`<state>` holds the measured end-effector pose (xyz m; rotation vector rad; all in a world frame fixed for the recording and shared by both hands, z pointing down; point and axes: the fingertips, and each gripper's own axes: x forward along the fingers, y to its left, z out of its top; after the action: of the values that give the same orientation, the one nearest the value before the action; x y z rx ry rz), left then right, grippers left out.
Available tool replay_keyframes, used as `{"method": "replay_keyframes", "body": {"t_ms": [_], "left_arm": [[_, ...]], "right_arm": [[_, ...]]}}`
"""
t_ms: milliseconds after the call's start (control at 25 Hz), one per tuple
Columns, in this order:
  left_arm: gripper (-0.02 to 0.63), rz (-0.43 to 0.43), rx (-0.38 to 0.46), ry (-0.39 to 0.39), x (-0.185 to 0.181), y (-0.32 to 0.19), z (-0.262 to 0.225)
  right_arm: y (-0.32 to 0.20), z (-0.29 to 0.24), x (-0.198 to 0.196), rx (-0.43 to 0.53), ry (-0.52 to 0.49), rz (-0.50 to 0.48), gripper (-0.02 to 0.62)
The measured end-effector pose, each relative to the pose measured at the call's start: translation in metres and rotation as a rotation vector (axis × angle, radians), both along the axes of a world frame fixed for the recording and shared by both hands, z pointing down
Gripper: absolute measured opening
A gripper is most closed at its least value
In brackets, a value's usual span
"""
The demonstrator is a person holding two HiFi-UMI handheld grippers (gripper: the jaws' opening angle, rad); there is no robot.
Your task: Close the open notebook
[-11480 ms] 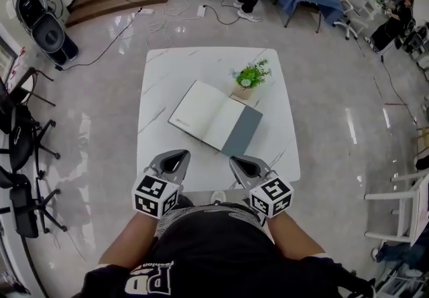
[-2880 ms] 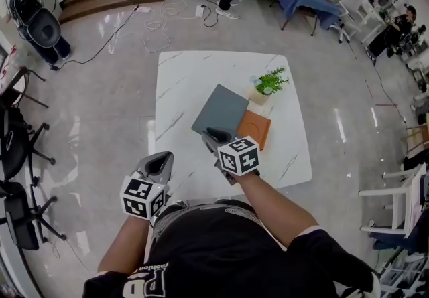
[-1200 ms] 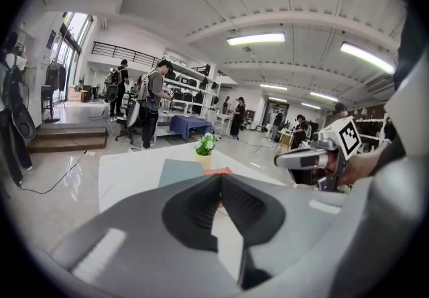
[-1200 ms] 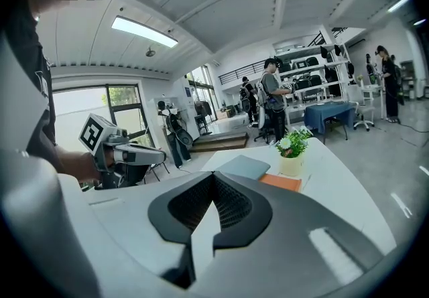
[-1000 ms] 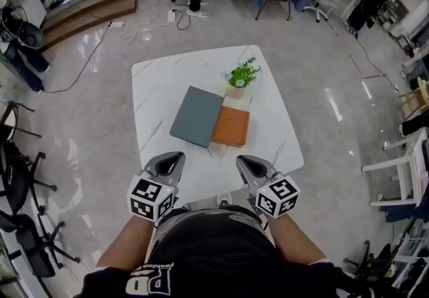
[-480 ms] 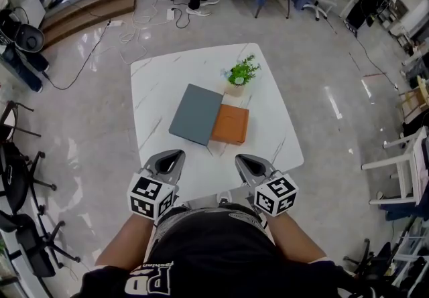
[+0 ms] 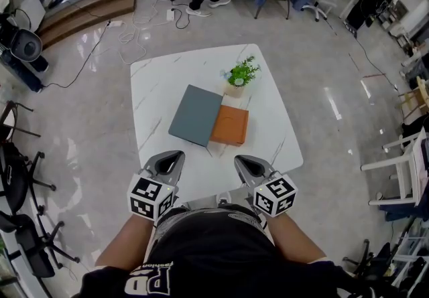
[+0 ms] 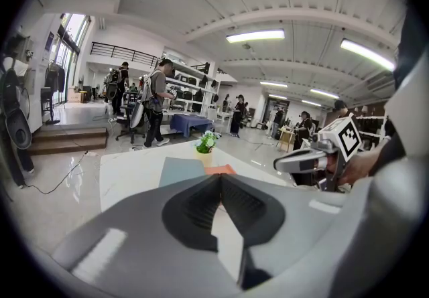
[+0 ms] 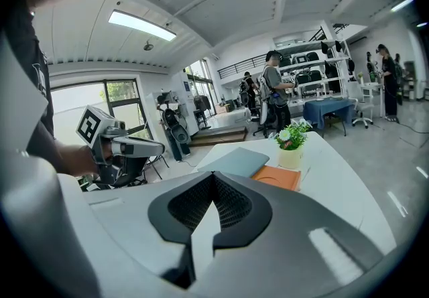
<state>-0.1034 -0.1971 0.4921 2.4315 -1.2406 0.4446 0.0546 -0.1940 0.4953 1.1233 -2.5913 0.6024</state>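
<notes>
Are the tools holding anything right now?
No. The left tool and right tool are both shut with nothing between them; the notebook lies closed on the table, untouched.

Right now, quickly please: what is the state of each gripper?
Left gripper: closed, holding nothing.
Right gripper: closed, holding nothing.

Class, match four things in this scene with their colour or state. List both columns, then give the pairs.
1 notebook
2 potted plant
3 left gripper
4 table

A white, marbled
B jaws together, nothing held
C grey, closed
D green leaves, pale pot

Pairs: 1-C, 2-D, 3-B, 4-A
</notes>
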Motion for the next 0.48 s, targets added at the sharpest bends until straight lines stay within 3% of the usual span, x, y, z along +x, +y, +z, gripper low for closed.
{"method": "replay_keyframes", "body": {"t_ms": [480], "left_arm": [[0.058,-0.001,0.001,0.002,-0.0005,-0.0045,0.0008]], "right_arm": [[-0.0035,0.0013,-0.0013,0.002,0.002,0.0,0.0]]}}
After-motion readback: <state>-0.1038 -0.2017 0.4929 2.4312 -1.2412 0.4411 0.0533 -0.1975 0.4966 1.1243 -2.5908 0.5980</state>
